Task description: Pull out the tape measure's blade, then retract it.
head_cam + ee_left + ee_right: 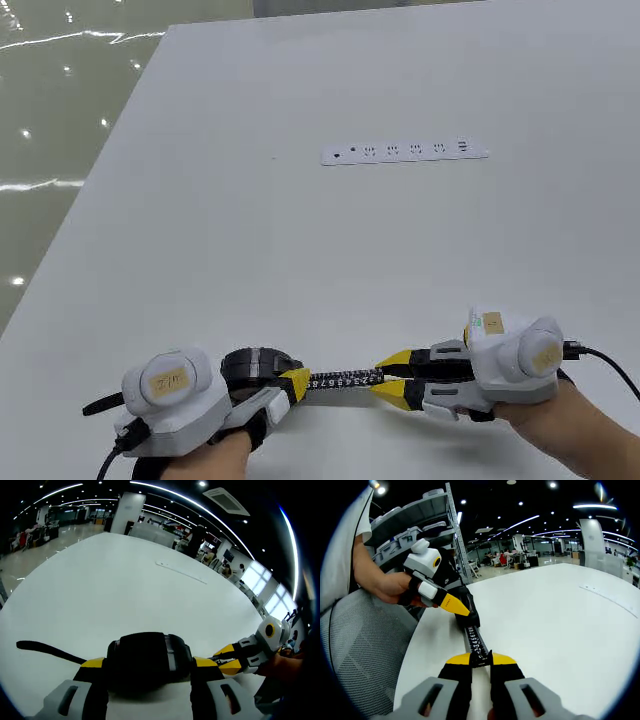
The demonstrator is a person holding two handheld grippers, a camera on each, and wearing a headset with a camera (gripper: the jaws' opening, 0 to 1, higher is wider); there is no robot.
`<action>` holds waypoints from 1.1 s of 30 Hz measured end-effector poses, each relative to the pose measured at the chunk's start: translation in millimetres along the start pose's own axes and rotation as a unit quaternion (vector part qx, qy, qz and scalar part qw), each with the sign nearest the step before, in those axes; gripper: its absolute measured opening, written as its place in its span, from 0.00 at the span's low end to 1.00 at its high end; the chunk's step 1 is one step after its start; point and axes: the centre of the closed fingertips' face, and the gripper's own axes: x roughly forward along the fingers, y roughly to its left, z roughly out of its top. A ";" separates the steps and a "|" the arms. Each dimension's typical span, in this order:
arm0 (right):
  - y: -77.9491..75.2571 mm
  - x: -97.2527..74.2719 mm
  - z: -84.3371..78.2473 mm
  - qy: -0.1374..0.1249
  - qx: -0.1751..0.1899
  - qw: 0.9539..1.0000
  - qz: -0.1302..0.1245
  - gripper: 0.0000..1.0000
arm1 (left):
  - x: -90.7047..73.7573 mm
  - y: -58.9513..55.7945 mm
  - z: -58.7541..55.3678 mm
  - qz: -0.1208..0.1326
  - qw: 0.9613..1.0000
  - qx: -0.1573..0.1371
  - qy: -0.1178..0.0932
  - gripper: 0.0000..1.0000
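Note:
The black tape measure case rests on the white table near its front edge. My left gripper is shut on the case, its yellow-tipped jaws clamping both sides. A short length of black blade with white numbers runs out to the right. My right gripper is shut on the blade's end, yellow tips pinching it. In the right gripper view the blade leads away to the case in the left gripper.
A white power strip lies flat further back on the table. The table's left edge borders glossy floor. Shelving and a mesh chair back stand behind the person.

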 end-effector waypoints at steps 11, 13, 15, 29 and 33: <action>1.8 -0.7 -0.4 -0.001 0.004 1.000 -0.001 0.11 | 0.3 0.6 -0.1 0.006 1.000 0.002 0.007 0.63; 3.4 -0.3 -2.4 0.005 0.004 1.000 0.002 0.11 | 1.2 -0.2 -0.8 0.007 1.000 0.013 0.012 0.62; 4.6 0.0 -3.8 0.006 0.004 1.000 0.002 0.11 | 1.1 -0.7 -1.0 0.008 1.000 0.016 0.015 0.62; 6.9 0.1 -4.9 0.003 0.011 1.000 -0.004 0.11 | -0.4 -0.7 -2.3 0.008 0.999 0.030 0.014 0.62; 7.1 0.1 -4.4 0.003 0.011 1.000 -0.005 0.11 | -0.1 -1.0 -1.2 0.008 0.999 0.029 0.010 0.62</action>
